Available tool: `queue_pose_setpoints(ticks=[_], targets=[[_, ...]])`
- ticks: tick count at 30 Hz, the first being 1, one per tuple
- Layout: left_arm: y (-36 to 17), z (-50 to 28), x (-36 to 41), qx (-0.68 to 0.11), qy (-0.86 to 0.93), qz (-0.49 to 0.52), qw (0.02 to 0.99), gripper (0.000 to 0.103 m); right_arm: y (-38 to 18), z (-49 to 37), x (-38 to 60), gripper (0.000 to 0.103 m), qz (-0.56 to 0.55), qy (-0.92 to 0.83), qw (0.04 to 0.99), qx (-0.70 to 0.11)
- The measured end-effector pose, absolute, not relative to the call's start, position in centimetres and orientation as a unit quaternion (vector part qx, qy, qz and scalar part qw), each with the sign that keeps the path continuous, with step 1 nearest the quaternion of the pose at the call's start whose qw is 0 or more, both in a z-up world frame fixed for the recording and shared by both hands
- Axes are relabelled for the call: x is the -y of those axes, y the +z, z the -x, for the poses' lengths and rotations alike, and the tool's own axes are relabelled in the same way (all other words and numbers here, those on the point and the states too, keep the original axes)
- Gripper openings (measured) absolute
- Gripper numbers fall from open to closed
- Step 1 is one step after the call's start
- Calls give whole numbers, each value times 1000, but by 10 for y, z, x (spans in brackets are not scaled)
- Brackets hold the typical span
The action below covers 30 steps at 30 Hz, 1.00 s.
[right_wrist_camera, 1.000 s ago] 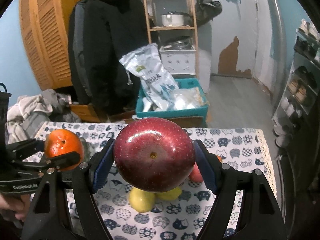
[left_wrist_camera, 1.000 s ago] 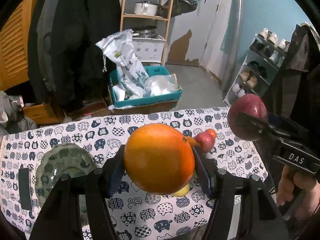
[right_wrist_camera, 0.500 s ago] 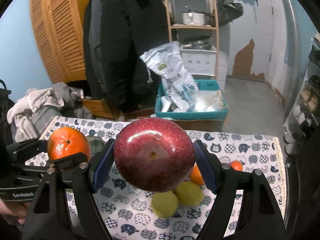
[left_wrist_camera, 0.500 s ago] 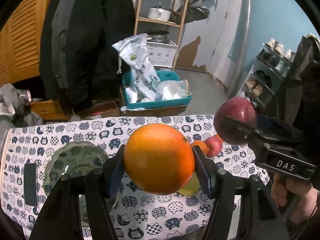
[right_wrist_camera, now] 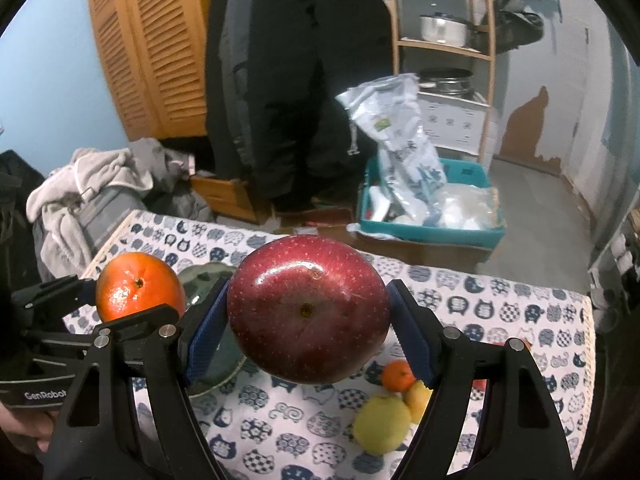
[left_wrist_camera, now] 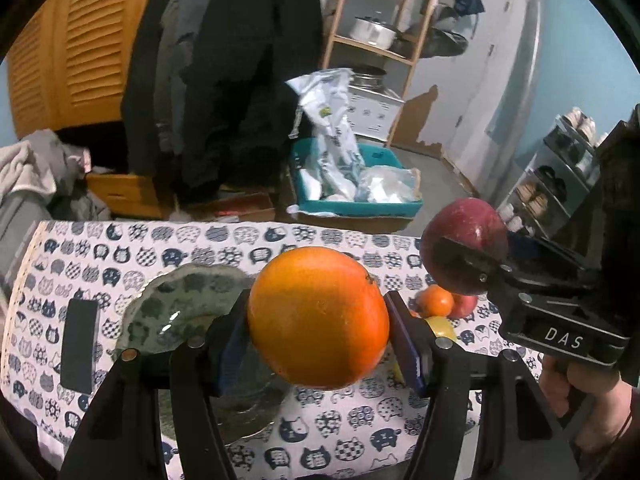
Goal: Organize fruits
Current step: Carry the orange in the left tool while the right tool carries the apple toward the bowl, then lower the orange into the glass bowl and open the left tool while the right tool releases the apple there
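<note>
My left gripper [left_wrist_camera: 318, 320] is shut on a large orange [left_wrist_camera: 318, 316] and holds it above the green glass plate [left_wrist_camera: 176, 300]. My right gripper [right_wrist_camera: 308, 312] is shut on a dark red apple [right_wrist_camera: 308, 312], held in the air over the table to the right of the plate [right_wrist_camera: 208, 276]. The apple [left_wrist_camera: 464, 256] and the orange [right_wrist_camera: 138, 286] each show in the other wrist view. On the cat-print tablecloth [right_wrist_camera: 280, 412] lie a small orange [right_wrist_camera: 398, 376], a yellow-green fruit [right_wrist_camera: 382, 420] and a yellow fruit [right_wrist_camera: 418, 394].
A black rectangular object [left_wrist_camera: 80, 346] lies on the cloth left of the plate. Beyond the table's far edge stand a teal bin with bags [right_wrist_camera: 432, 208], a wooden shelf with pots [right_wrist_camera: 444, 32], hanging dark coats and a pile of clothes [right_wrist_camera: 88, 184].
Both grippers have moved left over the table, each keeping its fruit. The plate now sits nearer under the left gripper and the loose fruits lie further right.
</note>
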<state>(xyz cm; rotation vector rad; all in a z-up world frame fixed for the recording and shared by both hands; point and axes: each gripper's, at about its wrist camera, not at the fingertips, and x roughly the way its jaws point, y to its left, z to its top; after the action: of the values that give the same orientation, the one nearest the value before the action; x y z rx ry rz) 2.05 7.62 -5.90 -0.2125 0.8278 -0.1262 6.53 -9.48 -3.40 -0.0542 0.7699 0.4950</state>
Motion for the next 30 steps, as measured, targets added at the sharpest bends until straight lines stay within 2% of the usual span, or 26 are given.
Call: queue_pose_setpoints(ticks=[19,30], targets=[[-92,-7,-167,-417,23,142,898,65,-54,-74,-17,77,64,306,863,-398],[-141,-13,-194,-467,43,166,867,65,-92,-84,-55,77,71,315,836,-443]])
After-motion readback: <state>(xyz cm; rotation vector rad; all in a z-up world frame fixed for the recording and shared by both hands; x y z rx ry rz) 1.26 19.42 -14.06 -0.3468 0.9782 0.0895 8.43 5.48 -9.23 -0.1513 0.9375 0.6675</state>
